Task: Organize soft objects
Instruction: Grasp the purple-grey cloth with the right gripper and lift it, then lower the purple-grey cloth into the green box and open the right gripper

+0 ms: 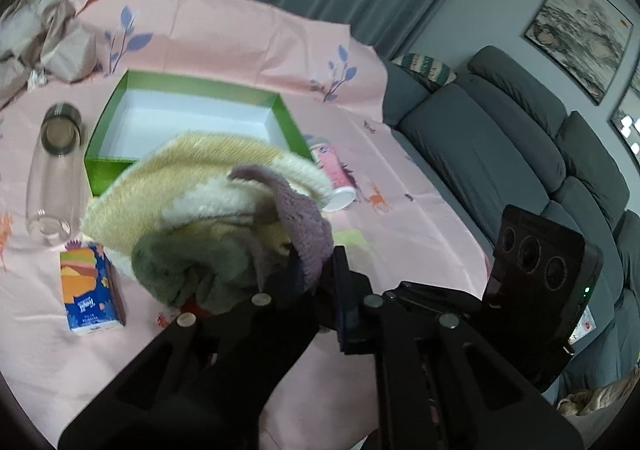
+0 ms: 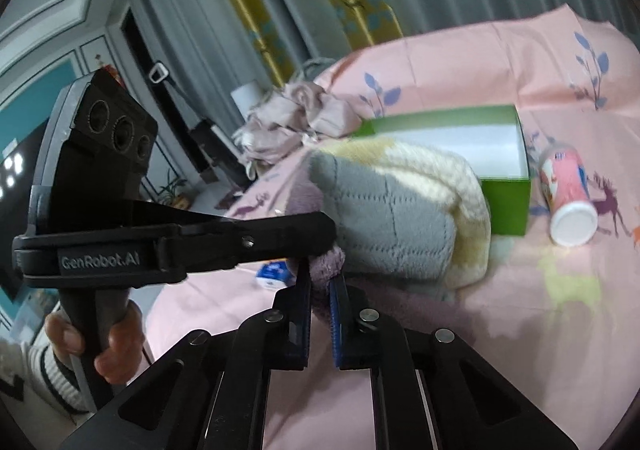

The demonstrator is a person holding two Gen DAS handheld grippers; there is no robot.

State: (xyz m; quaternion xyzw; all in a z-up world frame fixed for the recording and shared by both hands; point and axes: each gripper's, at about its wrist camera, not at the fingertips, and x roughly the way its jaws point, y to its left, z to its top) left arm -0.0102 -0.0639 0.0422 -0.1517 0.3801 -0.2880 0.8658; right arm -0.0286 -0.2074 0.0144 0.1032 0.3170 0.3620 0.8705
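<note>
A fluffy folded cloth in cream, yellow, grey-green and mauve point(image 1: 208, 206) hangs lifted above the pink tablecloth, in front of an open green box point(image 1: 192, 122) with a white inside. My left gripper point(image 1: 316, 266) is shut on its mauve edge. In the right wrist view my right gripper point(image 2: 320, 282) is shut on the same cloth point(image 2: 400, 210) at a mauve fold. The left gripper point(image 2: 312, 234) crosses in from the left and also grips there. The box point(image 2: 504, 166) lies behind the cloth.
A clear glass bottle point(image 1: 52, 174) lies left of the box. A blue tissue pack point(image 1: 90, 286) stands near the front left. A pink tube point(image 1: 336, 178) point(image 2: 568, 194) lies right of the box. Crumpled pink fabric point(image 1: 44, 46) sits far left. A grey sofa point(image 1: 520, 154) is on the right.
</note>
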